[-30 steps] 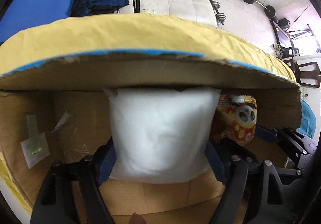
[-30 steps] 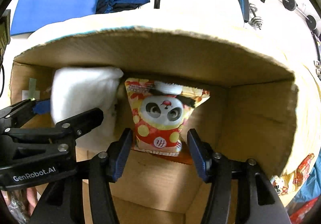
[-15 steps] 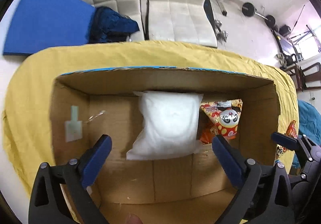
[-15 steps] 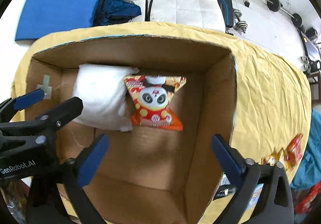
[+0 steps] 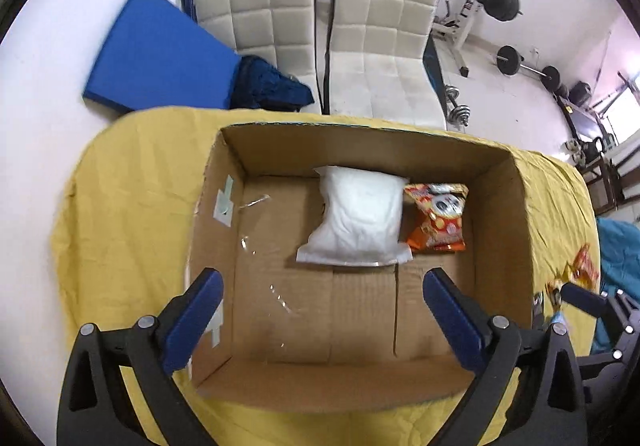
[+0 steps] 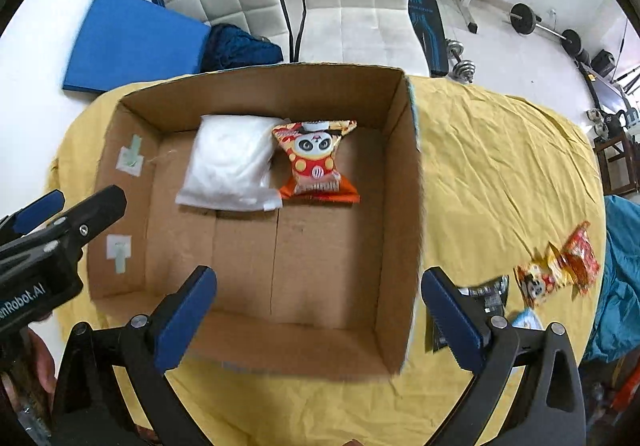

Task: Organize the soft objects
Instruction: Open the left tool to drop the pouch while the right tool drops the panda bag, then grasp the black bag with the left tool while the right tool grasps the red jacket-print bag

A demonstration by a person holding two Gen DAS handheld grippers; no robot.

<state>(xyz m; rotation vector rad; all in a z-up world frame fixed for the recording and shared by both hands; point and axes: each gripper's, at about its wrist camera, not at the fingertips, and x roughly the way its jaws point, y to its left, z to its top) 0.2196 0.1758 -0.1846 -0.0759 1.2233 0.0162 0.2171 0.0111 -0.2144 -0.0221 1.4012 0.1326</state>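
Observation:
An open cardboard box [image 5: 516, 230] [image 6: 404, 206] stands on a yellow cloth. Inside, at the far wall, lie a white soft pillow pack [image 5: 358, 222] [image 6: 230, 162] and, right of it, a red panda snack bag [image 5: 438, 220] [image 6: 316, 162]. My left gripper [image 5: 324, 310] is open and empty, raised above the box's near edge. My right gripper [image 6: 320, 306] is open and empty, above the box's near right corner. More snack bags [image 6: 556, 272] lie on the cloth right of the box.
A dark packet [image 6: 486, 296] lies by the right fingertip. Two white chairs [image 5: 320, 42], a blue mat [image 5: 156, 54] and a dark blue cloth [image 5: 268, 88] stand beyond the table. Gym weights [image 6: 536, 22] are at the back right. A teal cloth [image 6: 620, 278] is at the right.
Both grippers let go of the pillow pack and panda bag, opened wide, and pulled back and up out of the box. Both items now rest on the box floor.

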